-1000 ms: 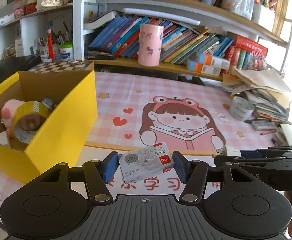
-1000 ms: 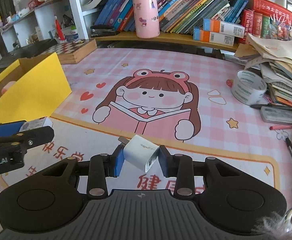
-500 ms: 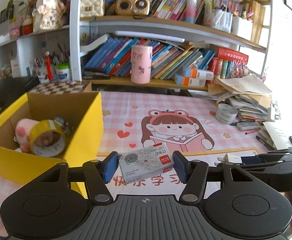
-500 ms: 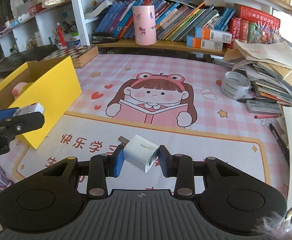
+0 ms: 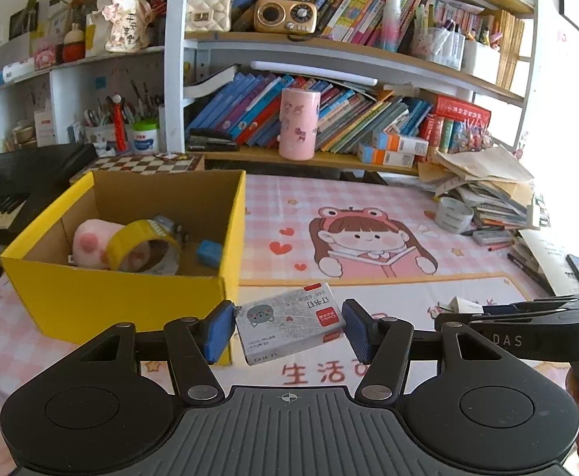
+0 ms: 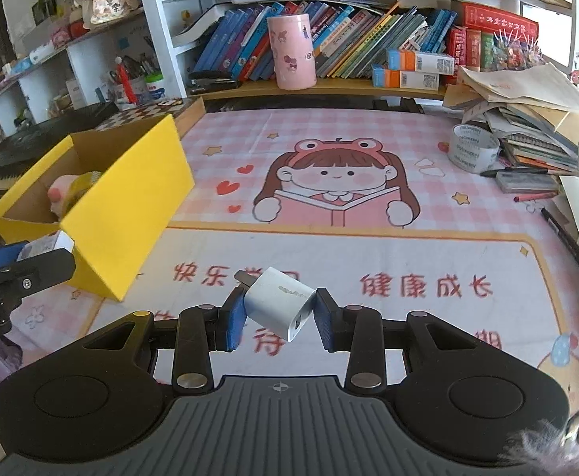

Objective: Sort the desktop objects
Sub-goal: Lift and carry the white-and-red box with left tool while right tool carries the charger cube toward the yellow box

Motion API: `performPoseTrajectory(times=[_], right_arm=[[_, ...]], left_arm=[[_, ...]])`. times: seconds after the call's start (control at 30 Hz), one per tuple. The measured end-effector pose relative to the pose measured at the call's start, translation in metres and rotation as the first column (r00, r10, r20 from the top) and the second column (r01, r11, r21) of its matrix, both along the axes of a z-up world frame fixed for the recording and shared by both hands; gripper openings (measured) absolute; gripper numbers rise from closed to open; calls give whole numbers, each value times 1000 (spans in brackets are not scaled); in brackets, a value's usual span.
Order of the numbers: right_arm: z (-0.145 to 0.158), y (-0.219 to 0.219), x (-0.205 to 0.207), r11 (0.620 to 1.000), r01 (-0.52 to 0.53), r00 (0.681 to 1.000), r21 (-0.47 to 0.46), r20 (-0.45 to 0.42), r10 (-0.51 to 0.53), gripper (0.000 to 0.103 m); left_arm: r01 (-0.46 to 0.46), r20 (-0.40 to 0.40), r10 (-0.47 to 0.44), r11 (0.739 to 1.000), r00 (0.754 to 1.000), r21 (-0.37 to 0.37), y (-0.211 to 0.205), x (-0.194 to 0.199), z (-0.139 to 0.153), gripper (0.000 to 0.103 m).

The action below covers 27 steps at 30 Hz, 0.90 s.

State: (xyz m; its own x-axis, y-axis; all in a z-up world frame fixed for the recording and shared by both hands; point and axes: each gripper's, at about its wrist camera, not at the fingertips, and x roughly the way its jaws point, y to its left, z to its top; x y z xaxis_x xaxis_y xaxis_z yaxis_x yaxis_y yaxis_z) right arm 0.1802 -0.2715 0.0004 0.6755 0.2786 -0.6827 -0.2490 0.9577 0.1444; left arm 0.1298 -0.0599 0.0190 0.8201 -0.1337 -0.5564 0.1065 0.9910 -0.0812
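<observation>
Looking from the left gripper [image 5: 289, 327], fingers pinching one staple box [image 5: 289, 327], you see inside the yellow box [image 5: 131, 301]: one yellow tape roll [image 5: 142, 248], one pink toy [image 5: 87, 242], one blue block [image 5: 209, 254]. The right gripper [image 6: 278, 311] view hides those; its fingers pinch one white charger [image 6: 279, 309].

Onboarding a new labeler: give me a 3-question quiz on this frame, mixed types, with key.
1. True or false: the left gripper is empty.
2. The right gripper holds: A) tape roll B) white charger plug C) pen
3. Fill in: the yellow tape roll lies inside the ____.

Key:
1. False: it is shut on the staples box.
2. B
3. yellow box
</observation>
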Motion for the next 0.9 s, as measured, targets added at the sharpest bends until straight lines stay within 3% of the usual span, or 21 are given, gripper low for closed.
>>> performPoseTrajectory(times=[0.53,0.9], right_arm=[[-3,38,-75,996,87,996,-24,-11,-87,34],[-18,71,-114,995,95,994,-16,-55,-96,34]], left_arm=[[137,-9,-137,990,991,-14,34,-37,-5,58],[163,-54,-163,987,985,-4,63,-68,-16,58]])
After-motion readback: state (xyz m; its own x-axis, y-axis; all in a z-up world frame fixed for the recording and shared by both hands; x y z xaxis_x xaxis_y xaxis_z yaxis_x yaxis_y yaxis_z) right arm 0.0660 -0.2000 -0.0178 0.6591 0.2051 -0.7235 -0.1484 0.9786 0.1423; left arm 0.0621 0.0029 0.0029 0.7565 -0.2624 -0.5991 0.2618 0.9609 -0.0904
